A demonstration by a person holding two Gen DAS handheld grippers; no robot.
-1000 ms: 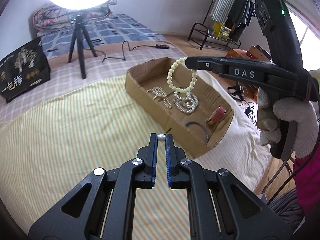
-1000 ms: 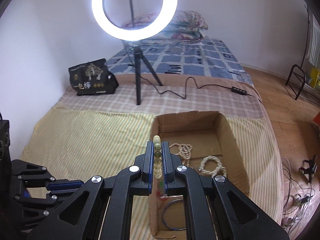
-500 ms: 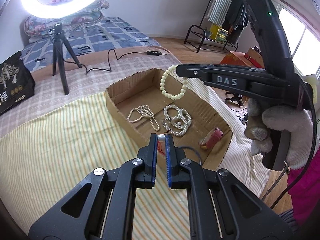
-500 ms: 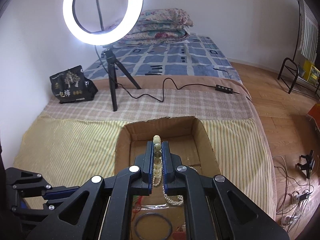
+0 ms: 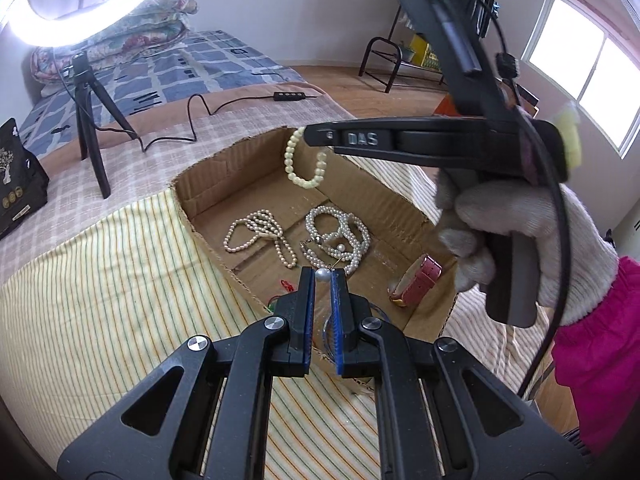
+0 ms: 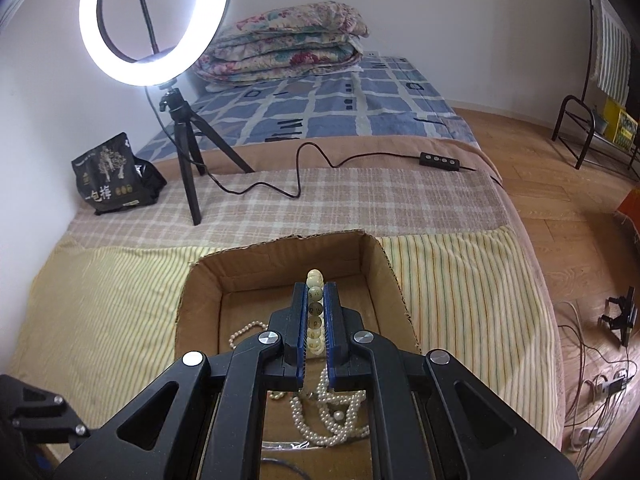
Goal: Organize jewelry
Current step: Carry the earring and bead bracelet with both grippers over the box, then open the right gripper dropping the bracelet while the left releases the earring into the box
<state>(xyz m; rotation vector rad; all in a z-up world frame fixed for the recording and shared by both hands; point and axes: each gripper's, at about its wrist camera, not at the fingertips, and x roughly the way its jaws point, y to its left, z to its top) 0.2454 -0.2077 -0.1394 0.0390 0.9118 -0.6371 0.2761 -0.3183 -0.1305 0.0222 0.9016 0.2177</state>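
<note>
An open cardboard box [image 5: 400, 204] lies on the striped bedspread, also in the right wrist view [image 6: 372, 256]. My left gripper [image 5: 323, 276] is shut on a small pearl earring [image 5: 322, 275] over the box's near rim. My right gripper [image 6: 315, 292] is shut on a cream bead bracelet [image 6: 315, 280], which hangs above the box's far end in the left wrist view [image 5: 306, 178]. Inside lie a pearl necklace [image 5: 260, 236], a pile of pearl strands [image 5: 340, 232], and a pink watch [image 5: 420, 280].
A ring light on a black tripod [image 6: 188, 152] stands on the bed beyond the box, with its cable and remote [image 6: 440, 159]. A black bag [image 6: 112, 176] sits at the left. Folded quilts [image 6: 288, 44] lie by the wall. The bed edge drops to a wooden floor at the right.
Both grippers have moved forward over the box with their jewelry. The bracelet now hangs lower, inside the box's far end. The earring now sits over the near rim.
</note>
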